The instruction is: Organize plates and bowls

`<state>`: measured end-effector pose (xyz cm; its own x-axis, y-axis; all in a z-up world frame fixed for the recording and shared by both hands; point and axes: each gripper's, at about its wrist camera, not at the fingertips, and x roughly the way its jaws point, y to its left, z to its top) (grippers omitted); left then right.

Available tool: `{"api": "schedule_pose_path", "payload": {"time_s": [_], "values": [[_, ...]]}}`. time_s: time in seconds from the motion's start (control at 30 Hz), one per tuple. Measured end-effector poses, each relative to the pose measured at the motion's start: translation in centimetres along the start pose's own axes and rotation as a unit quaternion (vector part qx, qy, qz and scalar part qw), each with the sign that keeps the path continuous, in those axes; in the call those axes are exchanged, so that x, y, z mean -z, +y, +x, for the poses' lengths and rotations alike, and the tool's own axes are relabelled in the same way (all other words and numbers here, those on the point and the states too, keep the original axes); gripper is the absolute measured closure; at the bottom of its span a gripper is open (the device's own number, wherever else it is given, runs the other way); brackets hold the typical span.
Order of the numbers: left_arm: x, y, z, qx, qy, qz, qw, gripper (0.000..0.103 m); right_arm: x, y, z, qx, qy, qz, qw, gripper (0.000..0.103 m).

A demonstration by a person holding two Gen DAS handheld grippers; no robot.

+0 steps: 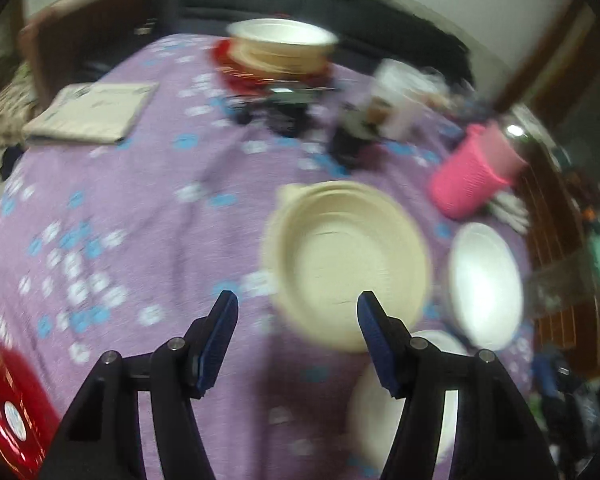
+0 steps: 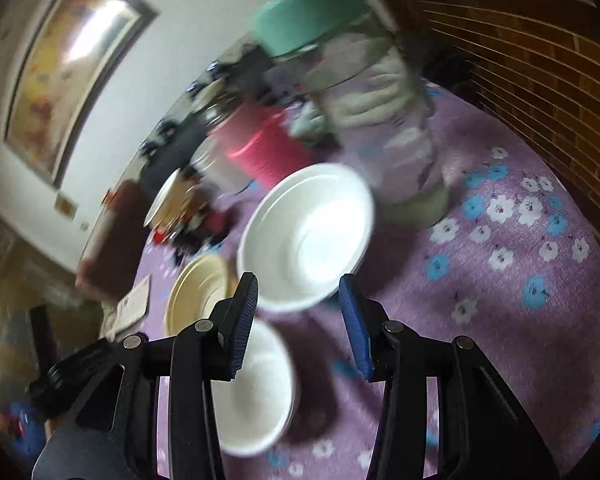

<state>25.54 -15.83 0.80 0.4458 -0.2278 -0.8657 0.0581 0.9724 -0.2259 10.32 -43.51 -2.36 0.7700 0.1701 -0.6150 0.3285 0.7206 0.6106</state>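
Observation:
In the left wrist view a cream bowl [image 1: 346, 260] lies on the purple flowered cloth, with a white bowl [image 1: 486, 284] to its right and a white plate [image 1: 374, 416] nearer me. My left gripper [image 1: 298, 312] is open and empty, just short of the cream bowl's near rim. A stack of cream bowls on red plates [image 1: 280, 52] stands at the far side. In the right wrist view my right gripper [image 2: 298, 300] is open and empty, at the near rim of the white bowl [image 2: 308, 236]. A second white bowl [image 2: 256, 388] and the cream bowl [image 2: 198, 292] lie to the left.
A pink ribbed cup [image 1: 474, 172] lies on its side at the right. A clear jar with a green lid [image 2: 364, 92] stands behind the white bowl. A booklet [image 1: 94, 114] lies far left. A red plate [image 1: 8, 412] sits at the near left edge.

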Motion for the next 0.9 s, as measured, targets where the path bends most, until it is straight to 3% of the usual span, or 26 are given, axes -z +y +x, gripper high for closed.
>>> {"api": "schedule_pose_path", "payload": {"time_s": [0.17, 0.33, 0.47, 0.67, 0.73, 0.9], "values": [[-3.5, -7.9, 1.6, -0.033, -0.035, 0.117, 0.9919, 0.041, -0.4, -2.6, 2.2, 0.004, 0.001, 0.058, 0.998, 0.061], [-4.8, -13.5, 6.6, -0.029, 0.001, 0.212, 0.9768, 0.041, -0.3, -3.9, 3.8, -0.012, 0.007, 0.066, 0.998, 0.061], [-5.0, -15.3, 9.6, -0.040, 0.017, 0.236, 0.9708, 0.041, -0.2, -4.5, 4.4, -0.011, 0.006, 0.072, 0.997, 0.061], [-4.9, -16.2, 11.5, -0.040, 0.030, 0.237, 0.9703, 0.041, -0.5, -4.2, 5.5, -0.012, 0.002, 0.069, 0.998, 0.061], [-4.9, -15.9, 11.1, -0.038, 0.030, 0.232, 0.9715, 0.041, -0.5, -4.3, 5.5, -0.011, 0.000, 0.067, 0.998, 0.061], [-5.7, -13.9, 6.7, -0.034, -0.011, 0.246, 0.9685, 0.041, -0.8, -4.3, 3.8, -0.028, -0.021, 0.063, 0.997, 0.061]]}}
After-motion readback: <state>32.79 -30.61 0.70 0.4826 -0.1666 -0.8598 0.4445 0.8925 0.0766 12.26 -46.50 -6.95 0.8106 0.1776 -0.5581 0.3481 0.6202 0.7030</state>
